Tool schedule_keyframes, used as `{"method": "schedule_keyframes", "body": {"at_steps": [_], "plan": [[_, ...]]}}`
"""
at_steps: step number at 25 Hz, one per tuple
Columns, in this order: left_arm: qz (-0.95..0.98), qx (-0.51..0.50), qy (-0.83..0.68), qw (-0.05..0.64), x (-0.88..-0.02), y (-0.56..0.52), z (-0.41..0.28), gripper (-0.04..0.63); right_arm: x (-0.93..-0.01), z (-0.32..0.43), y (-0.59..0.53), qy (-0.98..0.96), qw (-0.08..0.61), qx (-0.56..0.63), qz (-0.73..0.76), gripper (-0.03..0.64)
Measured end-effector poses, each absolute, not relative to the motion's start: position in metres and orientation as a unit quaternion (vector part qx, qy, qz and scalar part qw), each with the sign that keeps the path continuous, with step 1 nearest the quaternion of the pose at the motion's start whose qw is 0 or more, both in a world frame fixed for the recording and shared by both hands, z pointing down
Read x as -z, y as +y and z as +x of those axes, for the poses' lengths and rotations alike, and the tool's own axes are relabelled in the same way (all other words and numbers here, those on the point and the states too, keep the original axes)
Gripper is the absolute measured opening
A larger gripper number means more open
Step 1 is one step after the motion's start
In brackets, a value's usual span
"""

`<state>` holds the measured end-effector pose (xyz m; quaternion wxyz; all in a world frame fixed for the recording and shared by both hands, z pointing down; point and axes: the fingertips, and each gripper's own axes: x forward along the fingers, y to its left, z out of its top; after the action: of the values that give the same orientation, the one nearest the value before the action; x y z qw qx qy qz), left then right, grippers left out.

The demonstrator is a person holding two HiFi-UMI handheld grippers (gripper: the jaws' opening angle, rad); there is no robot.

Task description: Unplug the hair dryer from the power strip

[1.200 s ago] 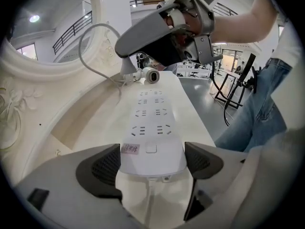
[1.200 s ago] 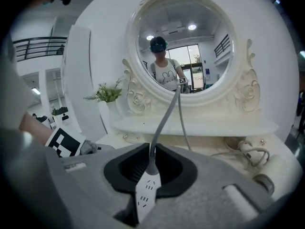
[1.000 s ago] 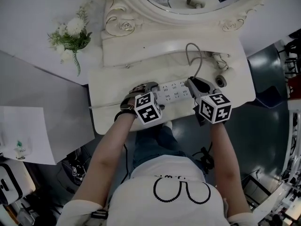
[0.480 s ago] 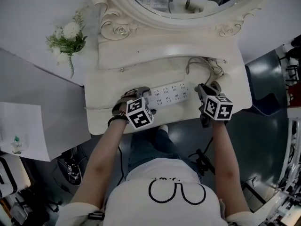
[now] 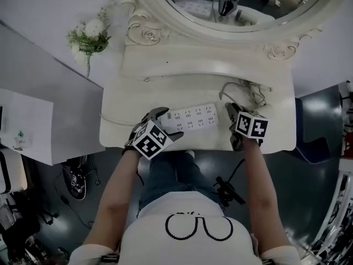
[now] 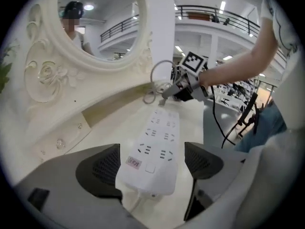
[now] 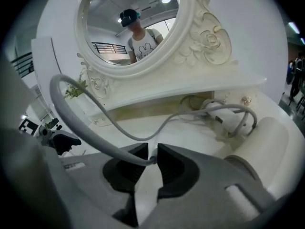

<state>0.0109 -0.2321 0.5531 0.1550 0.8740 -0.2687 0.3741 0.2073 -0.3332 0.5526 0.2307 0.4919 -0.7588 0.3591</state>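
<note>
The white power strip (image 5: 193, 117) lies flat on the cream dressing table (image 5: 124, 95). Its near end (image 6: 150, 161) sits between the jaws of my left gripper (image 5: 167, 123), which stand open, with a sliver of table showing beside the right pad. My right gripper (image 5: 232, 112) is at the strip's right, apart from it. Its jaws (image 7: 152, 159) are opening but still pinch the hair dryer's plug, from which the grey cord (image 7: 95, 137) loops out. The white hair dryer (image 7: 228, 116) rests at the table's back right.
An ornate oval mirror (image 5: 231, 4) stands behind the table, above a raised shelf (image 5: 204, 59). A bunch of white flowers (image 5: 91, 35) hangs at the back left. The table's front edge is just under both grippers, with dark floor (image 5: 309, 126) to the right.
My right gripper has pulled away rightward from the strip, taking the plug and cord along, and sunk toward the table. The left gripper has rolled and lifted slightly at the strip's end.
</note>
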Motion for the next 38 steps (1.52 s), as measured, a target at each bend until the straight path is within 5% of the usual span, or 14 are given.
{"method": "schedule_keyframes", "body": {"at_steps": [10, 24, 26, 28, 29, 38], "plan": [[0.871, -0.319, -0.334, 0.166, -0.528, -0.227, 0.019, 0.416, -0.546, 0.189, -0.27, -0.815, 0.241, -0.334, 0.408, 0.267], [0.865, -0.202, -0.44, 0.135, -0.468, -0.172, -0.01, 0.416, -0.507, 0.186, -0.193, -0.829, 0.246, -0.259, 0.429, 0.276], [0.863, -0.179, -0.458, 0.118, -0.453, -0.16, -0.017, 0.414, -0.487, 0.188, -0.186, -0.833, 0.232, -0.23, 0.446, 0.229], [0.86, -0.158, -0.473, 0.105, -0.437, -0.144, -0.022, 0.414, -0.462, 0.188, -0.177, -0.837, 0.208, -0.194, 0.468, 0.031], [0.859, -0.148, -0.48, 0.097, -0.43, -0.136, -0.024, 0.414, -0.451, 0.187, -0.171, -0.839, 0.195, -0.177, 0.477, -0.002], [0.841, -0.071, -0.536, 0.028, -0.363, -0.063, -0.03, 0.411, -0.355, 0.166, -0.101, -0.856, 0.14, -0.033, 0.497, -0.003]]}}
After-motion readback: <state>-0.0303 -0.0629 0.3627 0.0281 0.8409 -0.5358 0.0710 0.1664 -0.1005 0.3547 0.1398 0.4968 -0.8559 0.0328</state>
